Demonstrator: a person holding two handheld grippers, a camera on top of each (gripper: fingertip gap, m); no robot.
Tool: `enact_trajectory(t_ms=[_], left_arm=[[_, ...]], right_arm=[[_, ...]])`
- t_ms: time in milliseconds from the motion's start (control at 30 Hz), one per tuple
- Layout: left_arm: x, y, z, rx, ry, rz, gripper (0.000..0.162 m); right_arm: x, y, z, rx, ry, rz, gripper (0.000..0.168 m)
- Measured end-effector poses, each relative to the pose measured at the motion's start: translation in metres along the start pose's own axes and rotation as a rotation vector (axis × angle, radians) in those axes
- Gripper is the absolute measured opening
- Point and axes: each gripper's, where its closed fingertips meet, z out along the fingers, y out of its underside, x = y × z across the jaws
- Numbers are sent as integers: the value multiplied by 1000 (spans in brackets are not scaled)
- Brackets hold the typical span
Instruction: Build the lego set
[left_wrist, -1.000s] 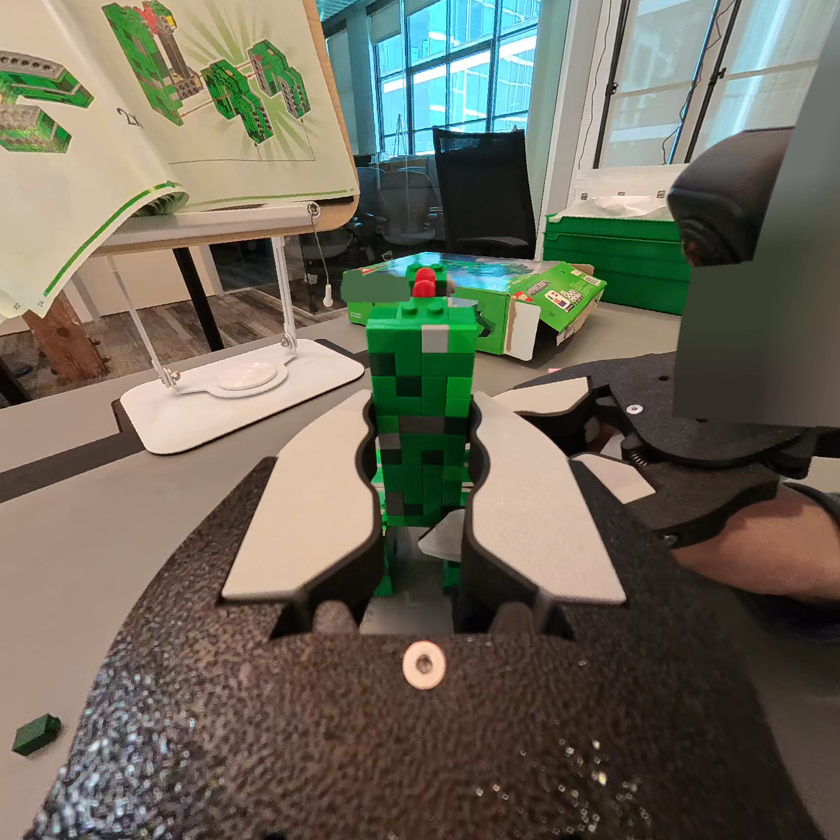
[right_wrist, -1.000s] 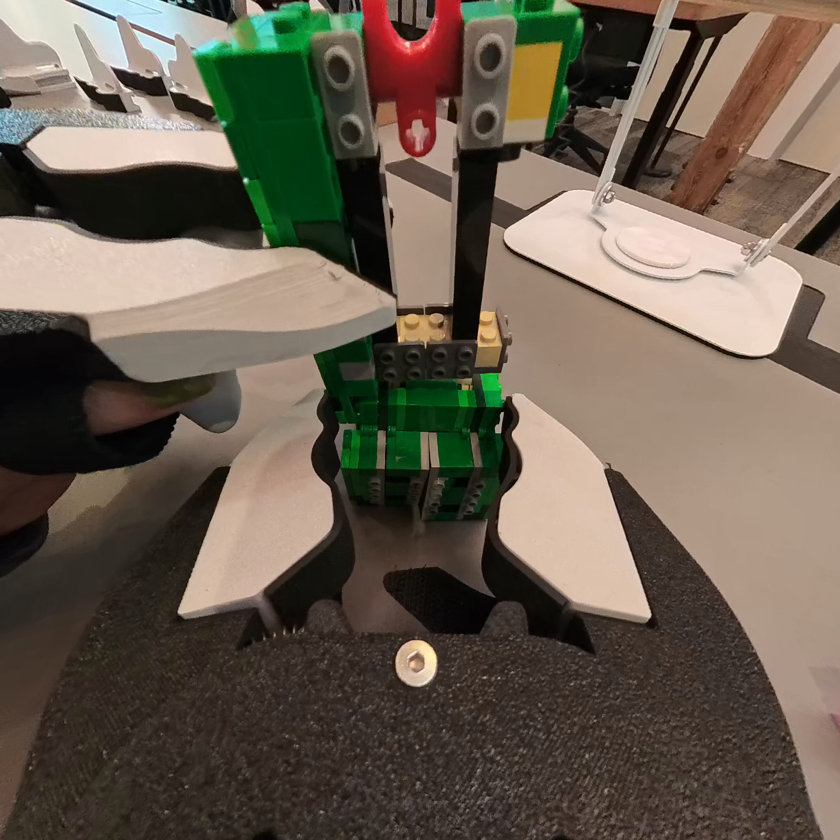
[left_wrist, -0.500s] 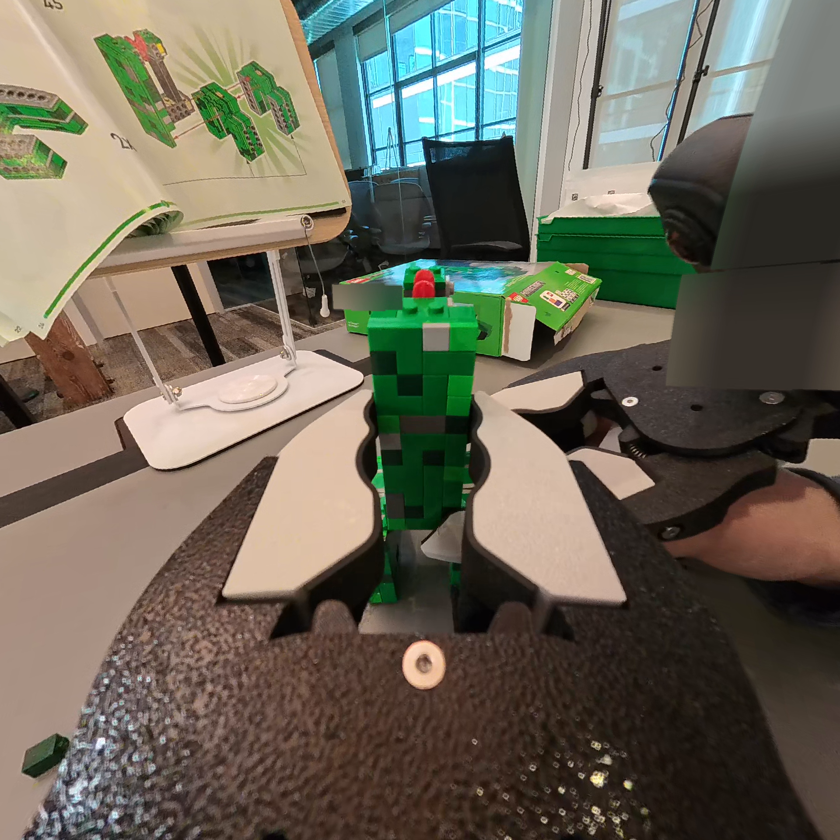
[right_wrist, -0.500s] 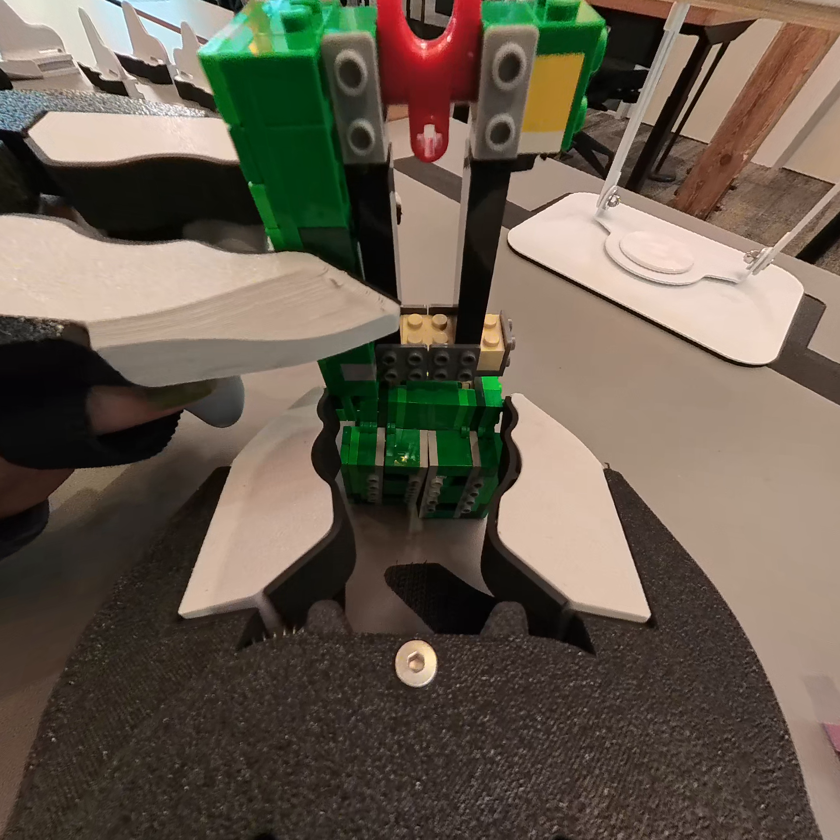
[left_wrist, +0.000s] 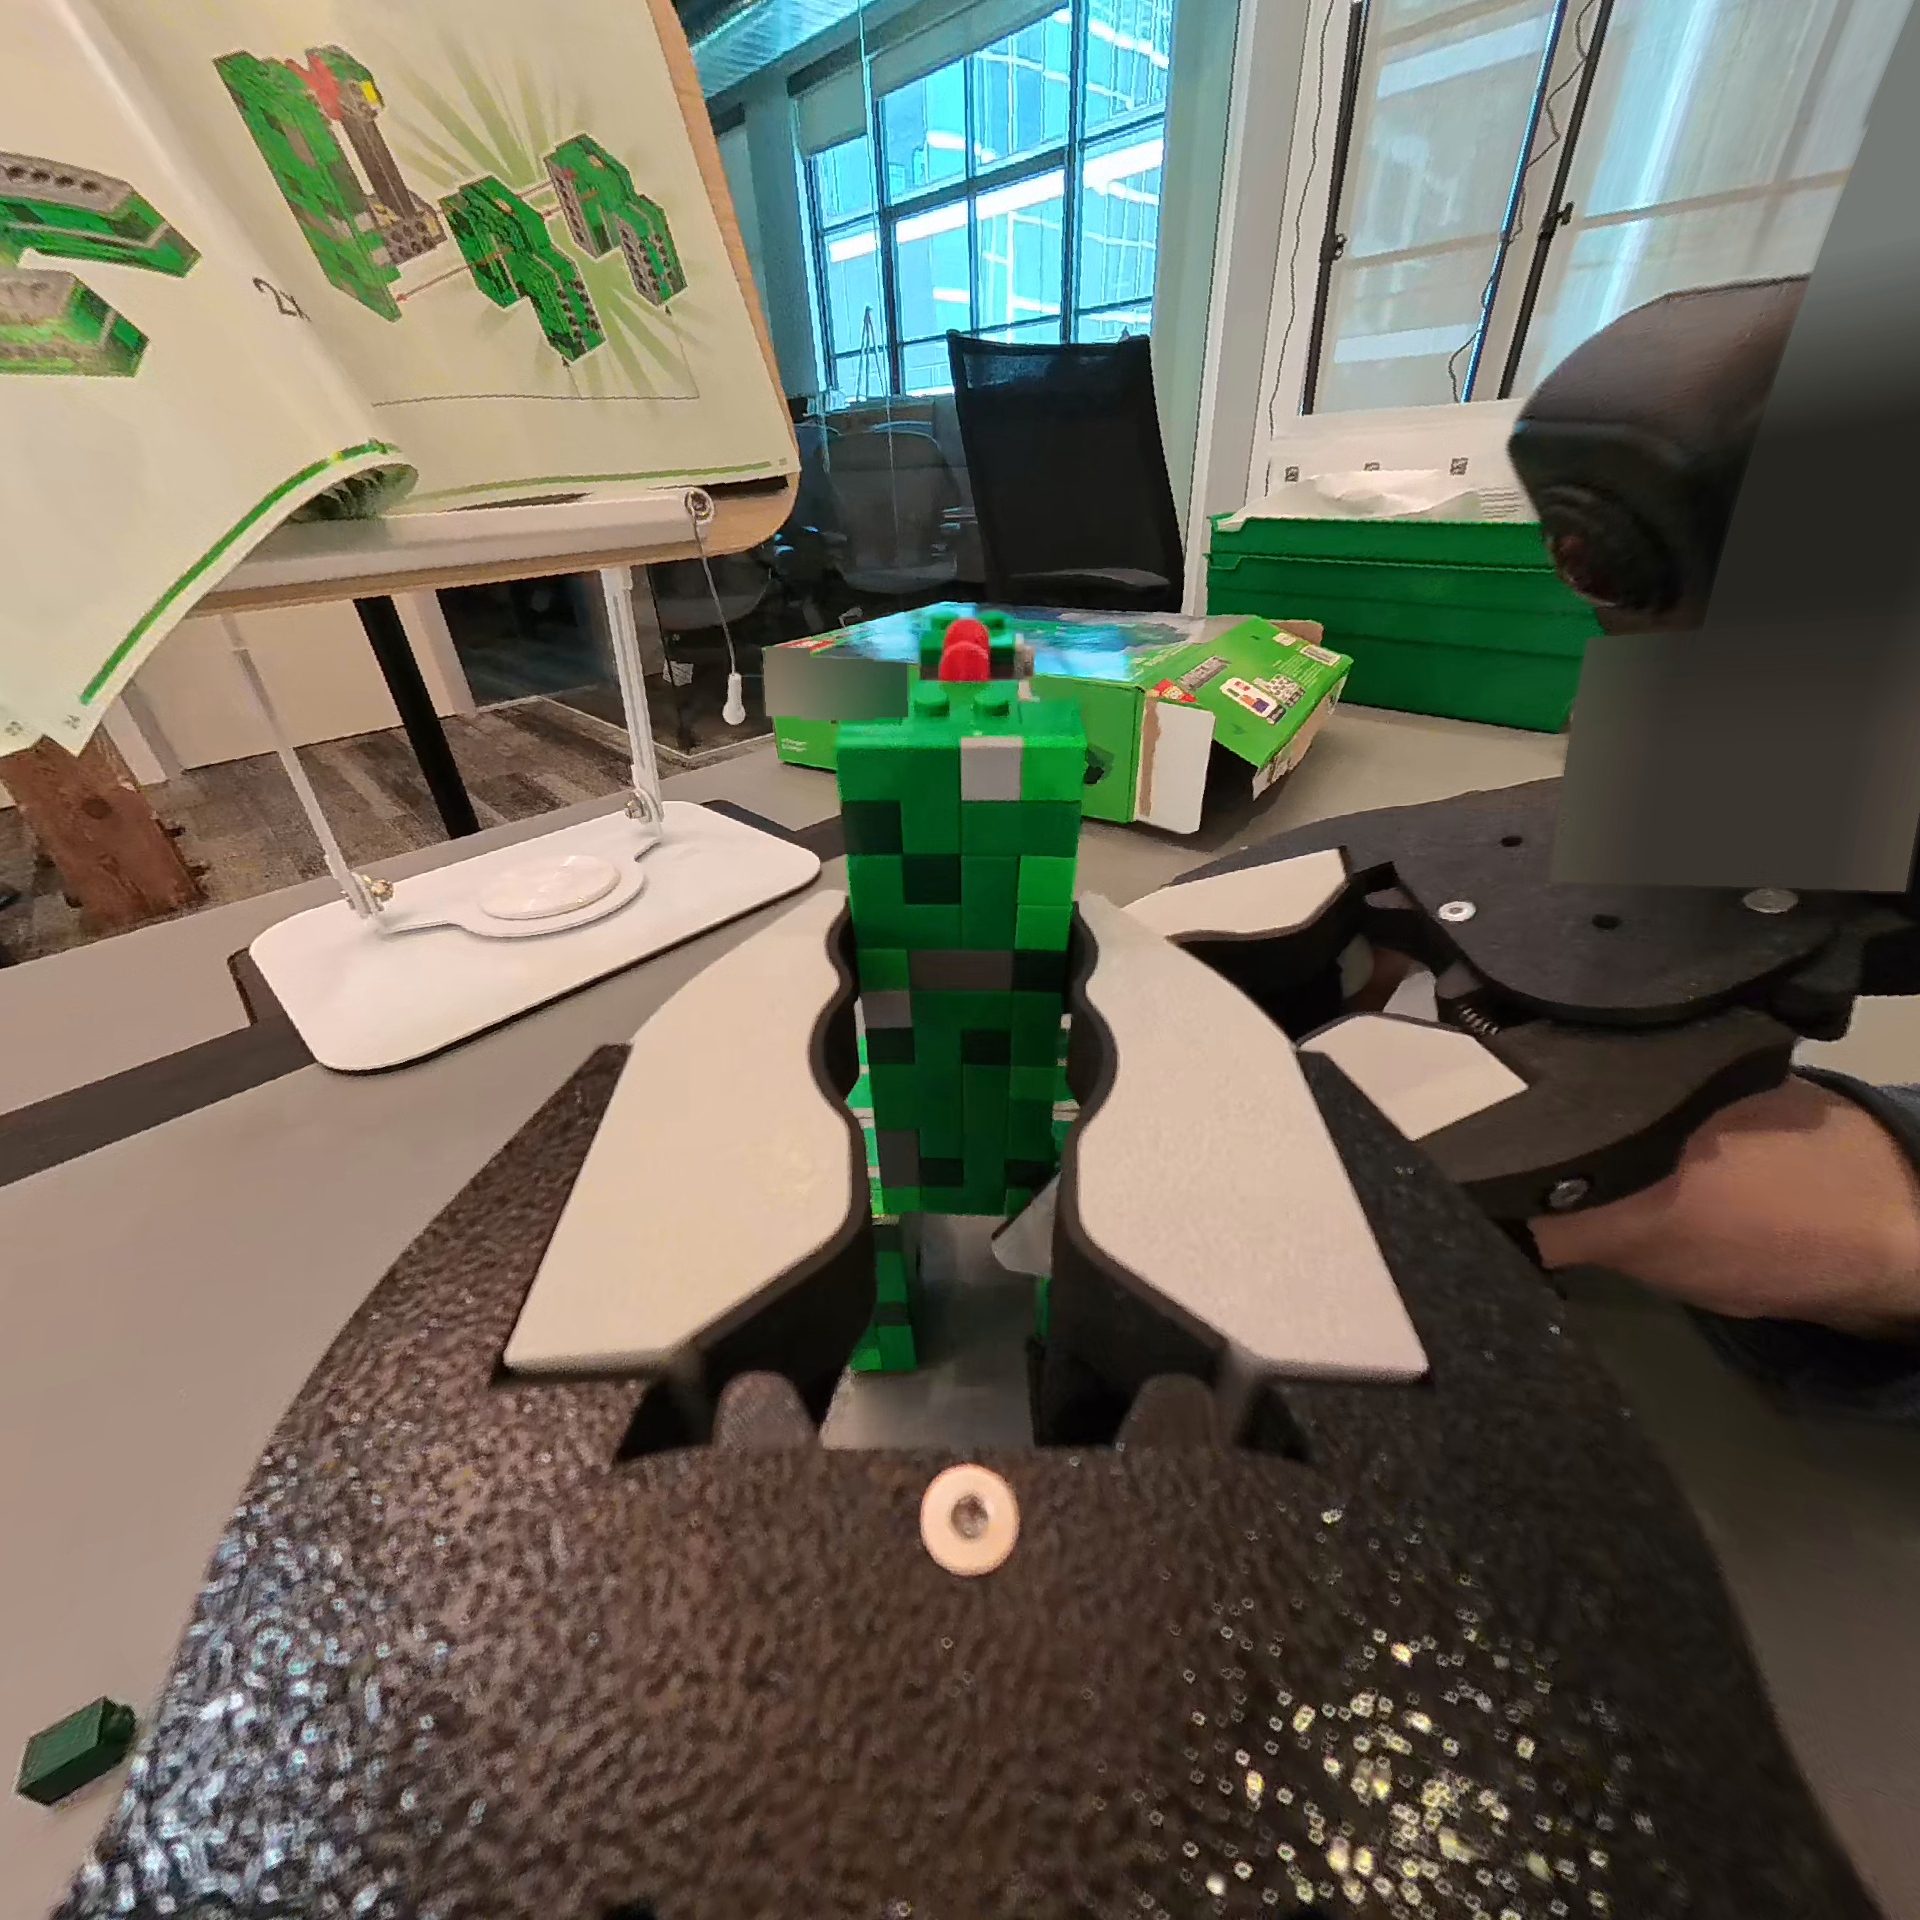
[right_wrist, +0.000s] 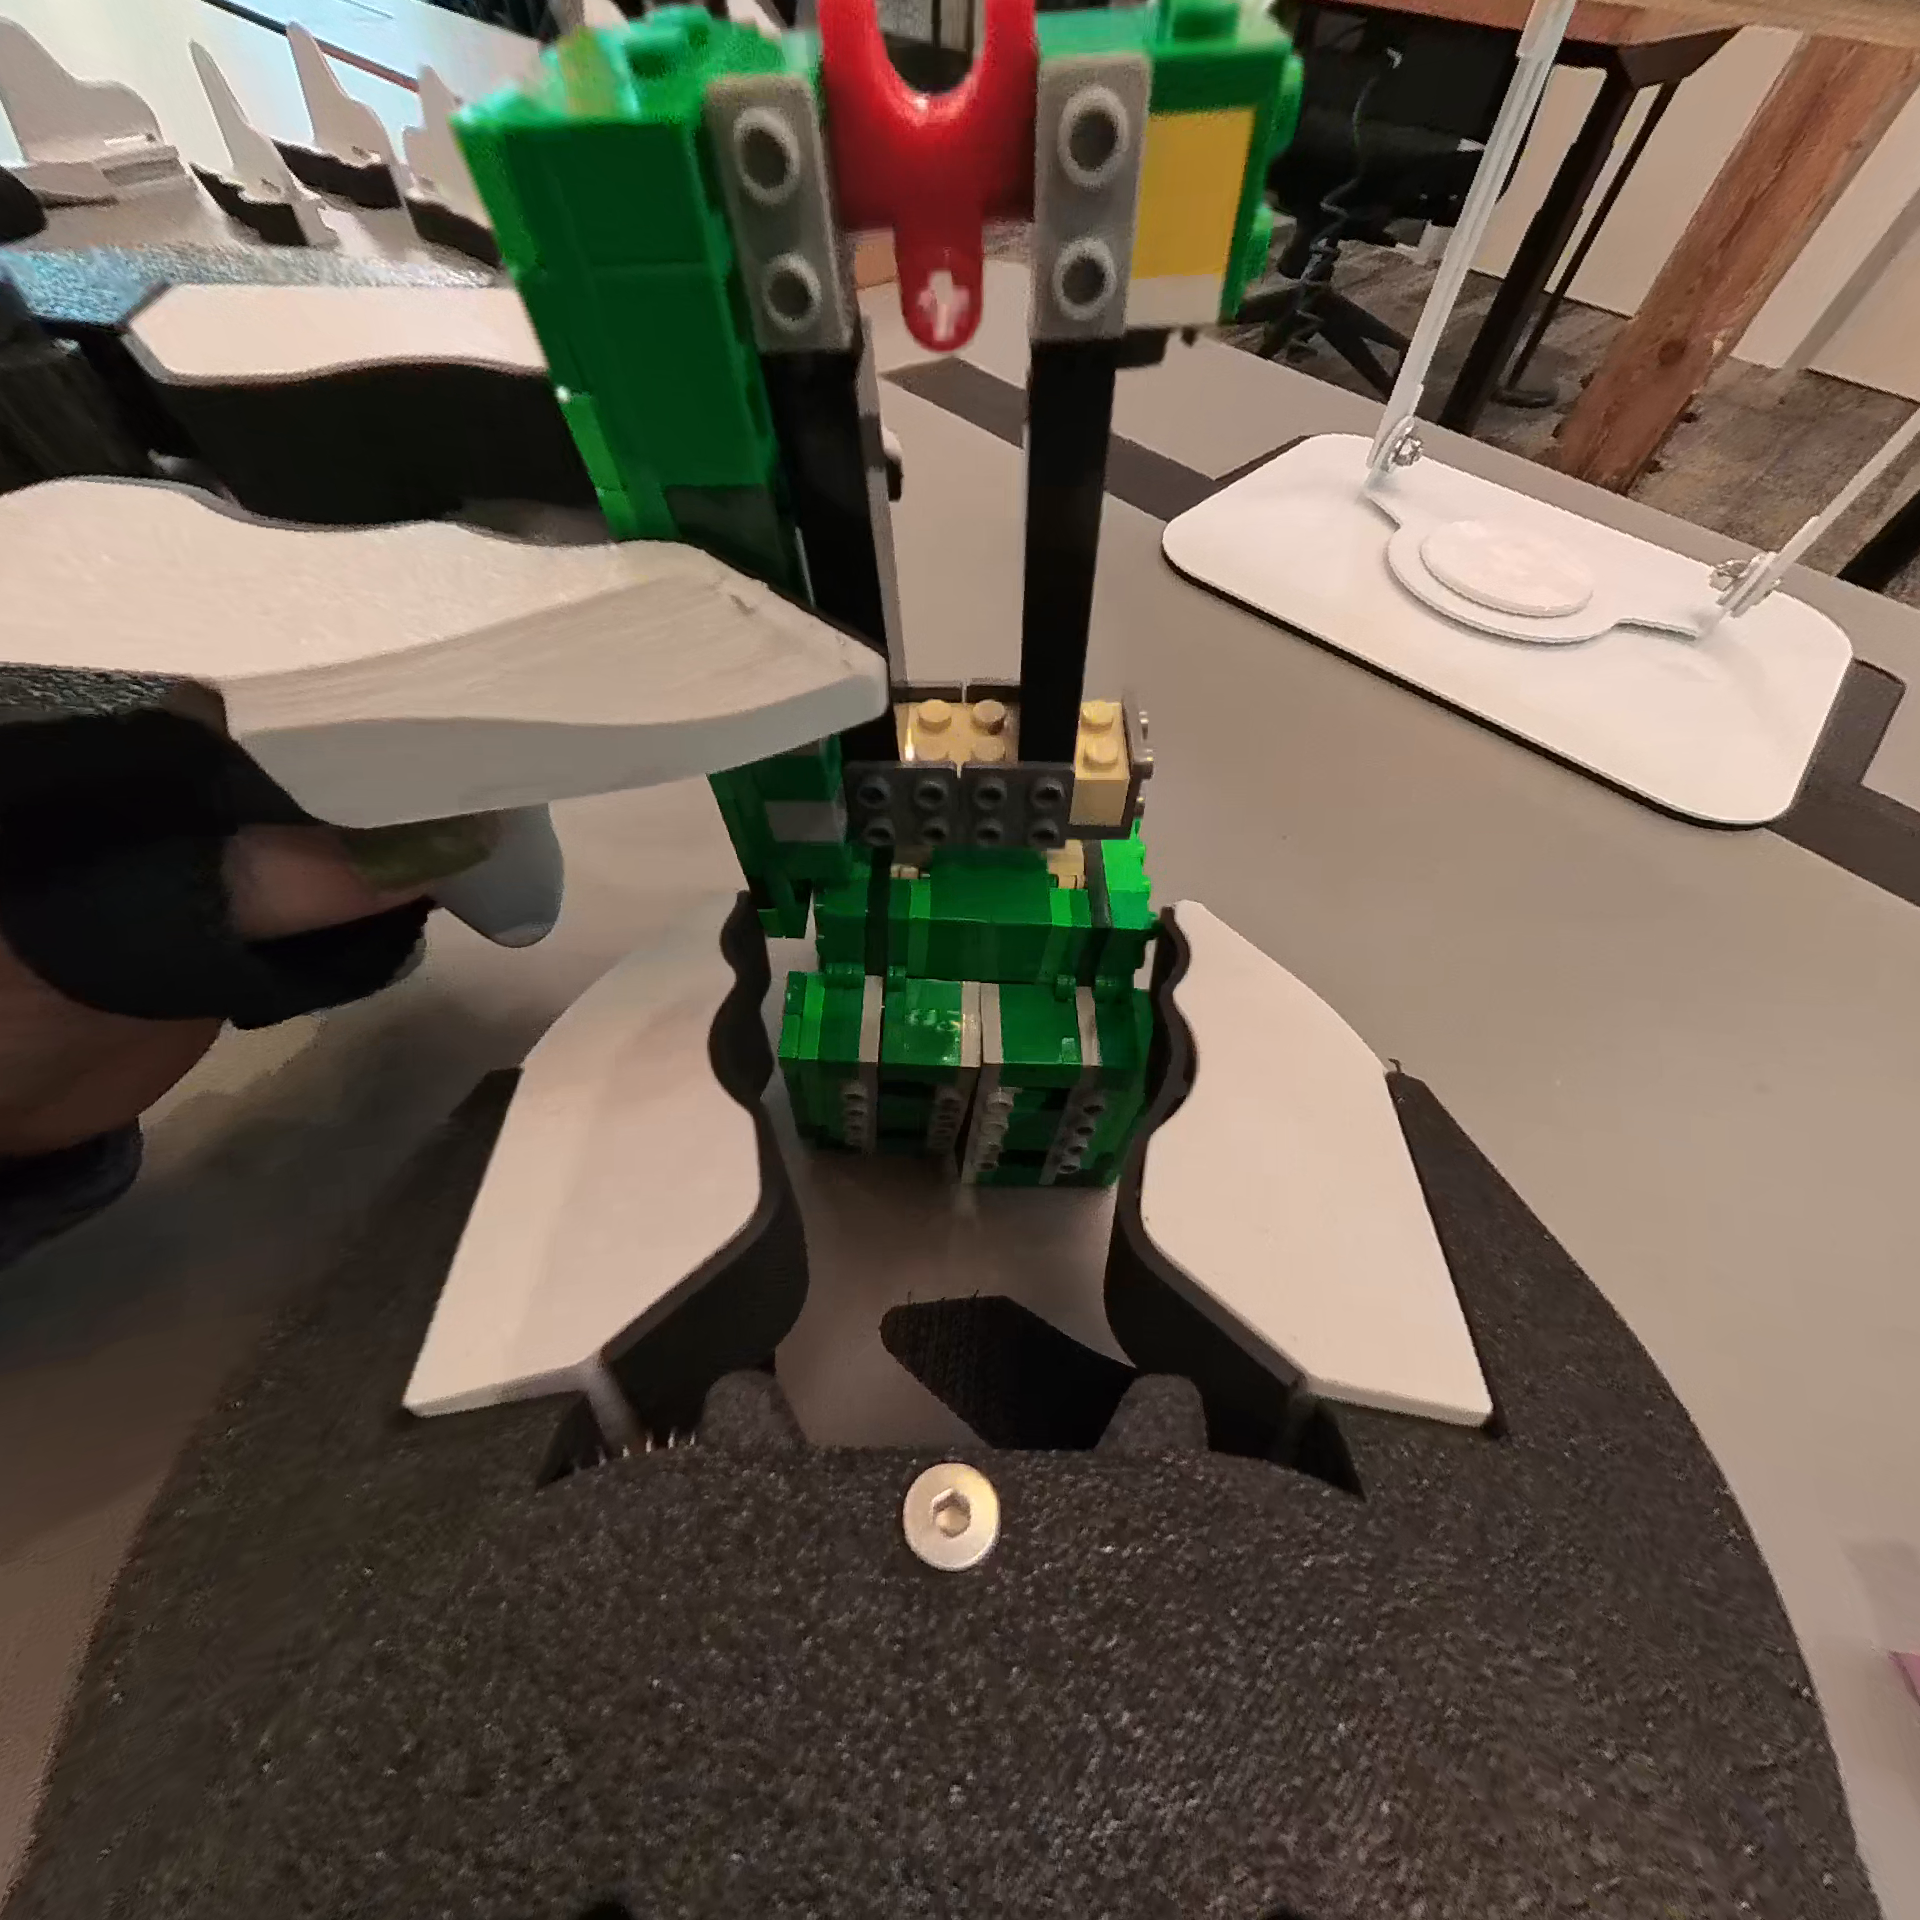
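While upright between the fingers: green lego figure (left_wrist: 961, 997)
Left gripper (left_wrist: 961, 1039): clamps its body
Right gripper (right_wrist: 961, 1039): clamps its feet

The tall green model of glossy plastic bricks (left_wrist: 961, 997) has smooth faces, and its red plastic piece (right_wrist: 928, 187) shines. The left gripper (left_wrist: 961, 1049) and right gripper (right_wrist: 961, 1029) both have rough, pebbled black plastic bodies, matt pale grey fingers (left_wrist: 717, 1164) with faint layer lines, and a bright metal screw (right_wrist: 950, 1529) in the right one. The smooth matt grey table (right_wrist: 1558, 1039) carries a smooth white stand base (left_wrist: 540, 935) of semi-gloss look, a printed paper instruction booklet (left_wrist: 364, 260) on a wood-edged board, a torn green cardboard box (left_wrist: 1195, 717) and a small dark green plastic brick (left_wrist: 73, 1751).
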Motion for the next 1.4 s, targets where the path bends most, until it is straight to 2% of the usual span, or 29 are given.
enact_trajectory(t_ms=[1400], left_arm=[[1,0,2,3,4,0,36]], right_arm=[[-2,1,1,-16,-14,2,67]])
